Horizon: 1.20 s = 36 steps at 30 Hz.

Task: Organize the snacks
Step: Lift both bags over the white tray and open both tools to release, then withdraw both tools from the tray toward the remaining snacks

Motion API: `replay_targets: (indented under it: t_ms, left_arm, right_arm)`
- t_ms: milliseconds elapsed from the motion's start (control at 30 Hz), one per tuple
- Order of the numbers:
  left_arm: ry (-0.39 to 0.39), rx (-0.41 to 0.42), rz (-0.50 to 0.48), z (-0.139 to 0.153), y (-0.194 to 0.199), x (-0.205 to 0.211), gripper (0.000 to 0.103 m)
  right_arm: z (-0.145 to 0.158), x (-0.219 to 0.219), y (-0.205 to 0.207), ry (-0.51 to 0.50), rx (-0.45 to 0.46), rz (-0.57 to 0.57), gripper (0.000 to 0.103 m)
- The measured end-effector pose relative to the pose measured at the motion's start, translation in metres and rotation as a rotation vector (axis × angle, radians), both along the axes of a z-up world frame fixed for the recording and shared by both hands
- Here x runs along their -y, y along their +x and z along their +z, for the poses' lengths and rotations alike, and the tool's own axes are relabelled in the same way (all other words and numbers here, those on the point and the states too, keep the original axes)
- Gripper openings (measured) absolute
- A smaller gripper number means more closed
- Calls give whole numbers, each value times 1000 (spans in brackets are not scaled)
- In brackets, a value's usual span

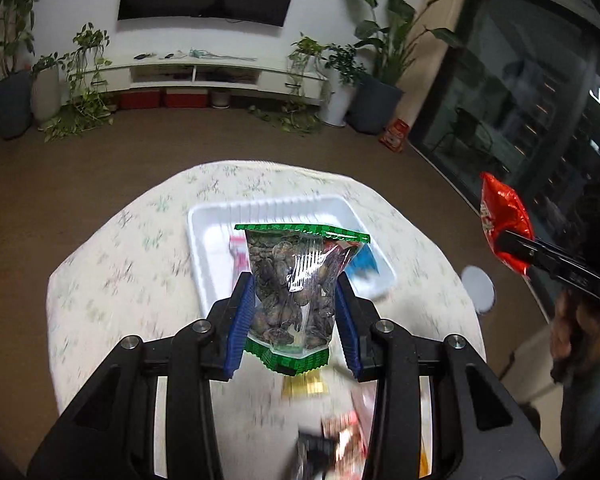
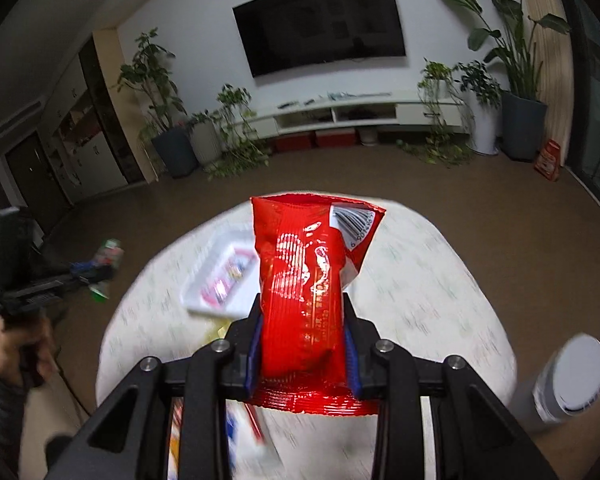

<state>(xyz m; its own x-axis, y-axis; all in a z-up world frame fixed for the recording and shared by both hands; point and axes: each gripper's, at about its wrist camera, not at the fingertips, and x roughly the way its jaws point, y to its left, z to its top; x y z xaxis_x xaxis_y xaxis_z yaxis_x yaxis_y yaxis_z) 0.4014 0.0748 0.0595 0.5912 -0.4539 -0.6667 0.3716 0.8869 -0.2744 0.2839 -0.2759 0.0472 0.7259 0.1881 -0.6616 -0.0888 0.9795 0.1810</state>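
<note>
Left tool (image 1: 294, 310) is clamping a clear green-edged seed packet (image 1: 296, 288) between its blue pads, long axis running away from the camera, far seal pointing toward the white tray (image 1: 204, 240). Packet is hanging above the tray's near edge. Right tool (image 2: 302, 340) is pinching a red snack bag (image 2: 304, 280), long axis also pointing away, barcode corner at far right. Bag is sitting over the table (image 2: 420, 300), right of the tray (image 2: 204, 280). Table's right half is lying bare. Tray contents and near-edge wrappers (image 1: 340, 436) are blurring out, unreadable.
</note>
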Motion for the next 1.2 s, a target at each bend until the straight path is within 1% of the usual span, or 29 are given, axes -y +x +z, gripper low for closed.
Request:
replay_targets:
  t_ms: [100, 200, 267, 367, 433, 500, 600, 633, 767, 900, 967, 1033, 1100, 1167, 1200]
  left_arm:
    - [39, -23, 15, -13, 40, 18, 36]
    - [38, -83, 37, -36, 76, 25, 36]
    - [34, -111, 55, -52, 98, 24, 37]
    - [51, -152, 85, -77, 124, 26, 37]
    - [68, -167, 88, -91, 127, 29, 37]
    - [86, -183, 74, -108, 132, 34, 37]
    - [100, -186, 71, -123, 138, 42, 37]
    - [97, -191, 70, -133, 135, 43, 37]
    - [117, -209, 61, -150, 137, 54, 38]
    - [134, -227, 76, -162, 146, 58, 41]
    - [150, -224, 90, -163, 147, 60, 46]
    - [158, -226, 107, -163, 145, 58, 53]
    - [145, -233, 110, -165, 147, 57, 55]
    - [148, -225, 110, -165, 147, 57, 56]
    - [149, -221, 113, -165, 147, 58, 58]
  right_arm:
    - [1, -24, 48, 3, -3, 19, 35]
    - [-15, -50, 94, -13, -55, 53, 35]
    - [-35, -66, 120, -28, -101, 72, 35]
    - [-64, -82, 149, -65, -150, 80, 35]
    - [-92, -91, 171, -83, -206, 75, 35]
    - [-111, -92, 180, -88, -237, 69, 35]
    - [-135, -98, 191, -109, -274, 73, 35]
    - [-140, -100, 193, -117, -280, 75, 35]
    - [-158, -97, 200, -139, -307, 68, 35]
    - [-171, -99, 204, -148, -340, 69, 36]
    - [-172, -102, 202, -160, -337, 68, 36]
    - [-174, -102, 201, -162, -335, 65, 37]
    - [-175, -103, 202, -163, -333, 60, 37]
    - [-175, -103, 200, -162, -329, 61, 38]
    - [-175, -103, 200, -164, -327, 61, 38]
